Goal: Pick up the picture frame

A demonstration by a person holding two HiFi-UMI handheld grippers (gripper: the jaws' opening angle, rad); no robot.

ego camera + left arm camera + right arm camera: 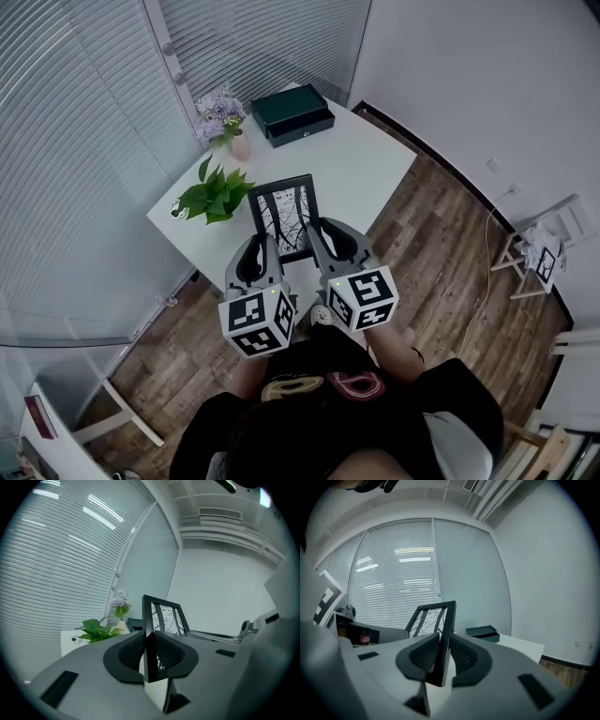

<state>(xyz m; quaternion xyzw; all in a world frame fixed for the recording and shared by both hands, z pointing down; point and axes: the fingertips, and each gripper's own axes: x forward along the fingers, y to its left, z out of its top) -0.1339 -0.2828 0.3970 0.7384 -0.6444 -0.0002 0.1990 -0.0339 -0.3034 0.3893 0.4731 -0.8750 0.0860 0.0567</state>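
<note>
Leftmost thing to mind is the leafy plant (214,195), sitting near the frame's left side on the white tabletop (370,159). If we drift that way we'll clip leaves, so we'd go for a straight-up lift.

Our left gripper (266,246) is pinching the left side rail of the picture frame (284,214), low down toward the bottom corner. In the left gripper view the black rail sits squarely between the two pads.

The frame itself is held between the two grippers over the near edge of the tabletop, roughly upright and leaning a bit. As far as we can judge it's already clear of the surface.

The right gripper (315,234) mirrors the left and is clamped on the right side rail at about the same height. The rail is sandwiched between its pads too.

Tips for doing this bit well, from how it looks:
- Both grips are on thin rails near the bottom, so the frame is top-heavy. We'd move both hands as one, level with each other.
- Hold the spacing between the hands constant. Pulling apart could slide a rail out, and pushing in could rack the frame.
- No wrist twisting, and no extra squeeze, since there's probably glass in there.
</note>
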